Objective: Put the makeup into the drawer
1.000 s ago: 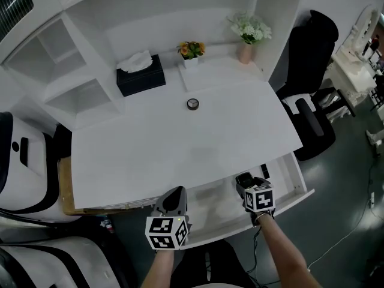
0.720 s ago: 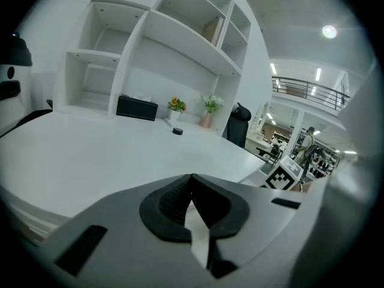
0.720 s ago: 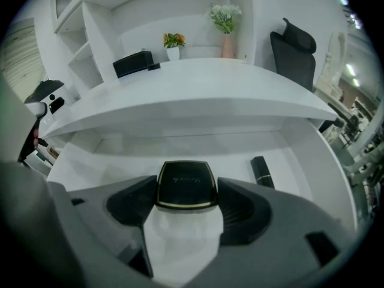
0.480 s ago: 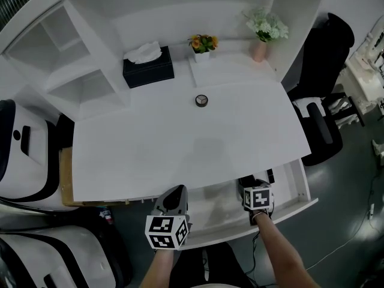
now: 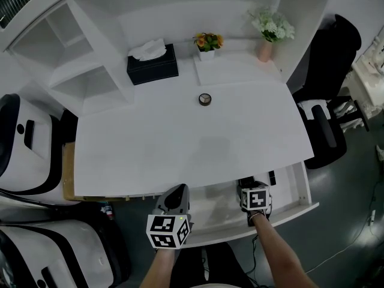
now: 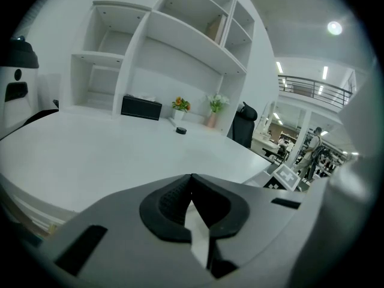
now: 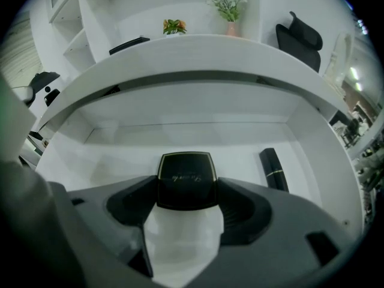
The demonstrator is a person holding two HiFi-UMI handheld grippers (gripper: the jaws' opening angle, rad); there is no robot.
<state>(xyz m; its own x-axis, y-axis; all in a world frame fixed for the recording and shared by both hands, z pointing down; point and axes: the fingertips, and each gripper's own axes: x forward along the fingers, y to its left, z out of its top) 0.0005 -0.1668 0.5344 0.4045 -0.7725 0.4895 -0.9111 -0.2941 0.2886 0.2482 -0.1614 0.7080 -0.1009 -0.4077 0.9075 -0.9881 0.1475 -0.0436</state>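
Note:
The drawer under the white desk stands pulled out at the front right. My right gripper is inside it, shut on a black square compact just above the drawer floor. A black lipstick tube lies in the drawer to the compact's right. A small round black jar sits on the desk's middle back. My left gripper hovers at the desk's front edge, shut with nothing in it.
At the desk's back stand a black tissue box, a small pot of orange flowers and a pink vase of white flowers. White shelves rise at the left. A black office chair stands at the right.
The head view has swung a little, so the desk sits further right. My right gripper with the compact has edged slightly left of the lipstick inside the drawer. The left gripper has barely moved.

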